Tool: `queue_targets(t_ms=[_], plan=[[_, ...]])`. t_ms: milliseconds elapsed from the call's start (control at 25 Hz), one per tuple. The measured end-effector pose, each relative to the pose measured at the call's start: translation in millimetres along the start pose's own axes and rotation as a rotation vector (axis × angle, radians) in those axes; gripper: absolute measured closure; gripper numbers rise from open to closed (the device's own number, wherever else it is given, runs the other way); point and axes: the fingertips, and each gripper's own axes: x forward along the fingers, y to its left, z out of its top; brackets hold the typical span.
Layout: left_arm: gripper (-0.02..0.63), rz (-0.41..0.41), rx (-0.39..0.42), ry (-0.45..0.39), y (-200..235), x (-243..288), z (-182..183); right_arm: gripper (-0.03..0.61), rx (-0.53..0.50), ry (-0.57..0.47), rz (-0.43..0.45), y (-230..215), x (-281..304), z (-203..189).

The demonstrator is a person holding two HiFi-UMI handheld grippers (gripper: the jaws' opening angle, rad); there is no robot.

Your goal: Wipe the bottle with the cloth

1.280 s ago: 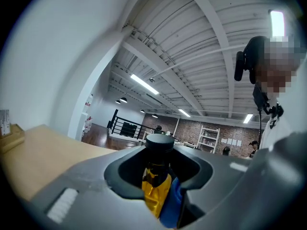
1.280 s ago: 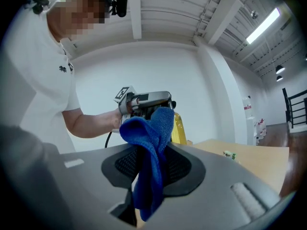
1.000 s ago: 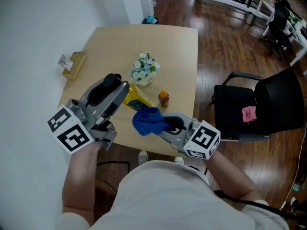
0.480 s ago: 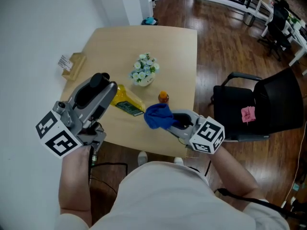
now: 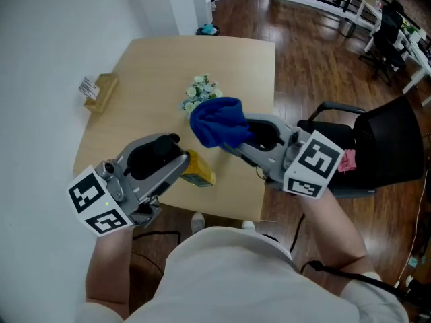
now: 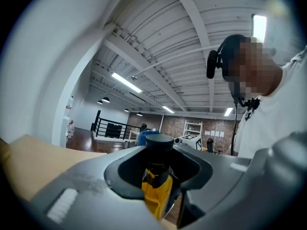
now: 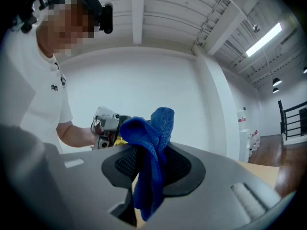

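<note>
Blue cloth, clamped in my right gripper, overlaps the flowers; my left gripper clamps the yellow bottle (label unreadable).

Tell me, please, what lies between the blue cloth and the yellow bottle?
Nothing lies between them. In the head view, the gap between the blue cloth and the yellow bottle shows only bare table underneath.

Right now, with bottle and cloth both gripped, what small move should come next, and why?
Probably bring the right gripper toward the left gripper until the blue cloth touches the yellow bottle. Each gripper is shut on its item, but the head view shows a gap between cloth and bottle, so wiping cannot begin yet.
</note>
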Motion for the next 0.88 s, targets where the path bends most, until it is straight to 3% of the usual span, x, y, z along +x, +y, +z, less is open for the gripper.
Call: queue_targets(t_ms=[160,360,880], plan=[[0.449,-0.041,0.009,-0.009,-12,6,-2,0.462,0.045,-0.046,0.077,14,18,20],[0.449,-0.056,0.015,-0.033,-14,4,4,0.46,0.12,-0.028,0.129,25,33,3],[0.449,-0.045,0.011,-0.074,-7,-4,19,0.462,0.193,0.106,0.103,28,30,-76]])
